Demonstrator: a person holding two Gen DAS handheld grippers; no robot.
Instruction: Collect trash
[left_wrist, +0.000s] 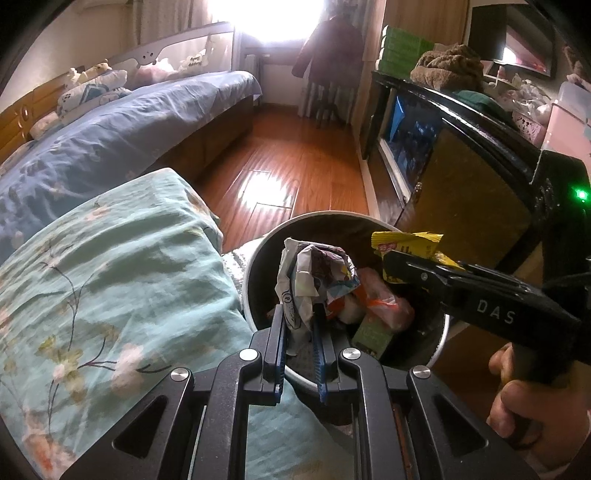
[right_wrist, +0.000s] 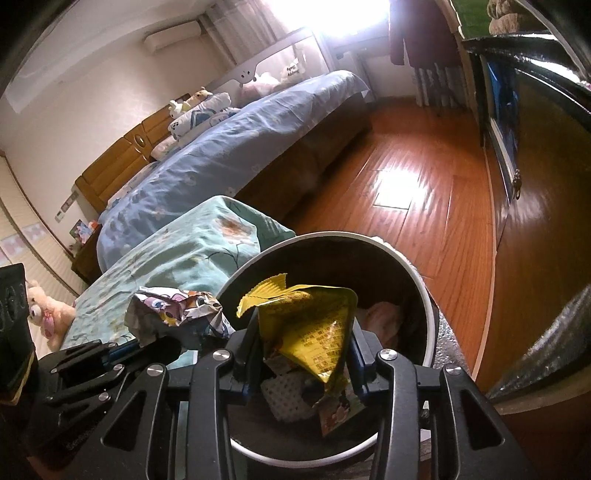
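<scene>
My left gripper (left_wrist: 300, 317) is shut on a crumpled cartoon-print wrapper (left_wrist: 314, 273) and holds it over the round white-rimmed trash bin (left_wrist: 258, 254). That wrapper also shows in the right wrist view (right_wrist: 177, 312), at the left of the bin. My right gripper (right_wrist: 304, 325) is shut on a yellow snack wrapper (right_wrist: 310, 328) above the bin's opening (right_wrist: 417, 273). In the left wrist view the right gripper (left_wrist: 391, 258) comes in from the right with the yellow wrapper (left_wrist: 410, 242). The bin holds several pieces of trash, among them an orange-and-clear wrapper (left_wrist: 384, 306) and a green box (left_wrist: 373, 336).
A bed corner with teal floral bedding (left_wrist: 122, 280) touches the bin's left side. A second bed with blue bedding (left_wrist: 129, 122) lies beyond. A dark cabinet (left_wrist: 472, 177) stands at the right. Wooden floor (left_wrist: 288, 162) runs between them.
</scene>
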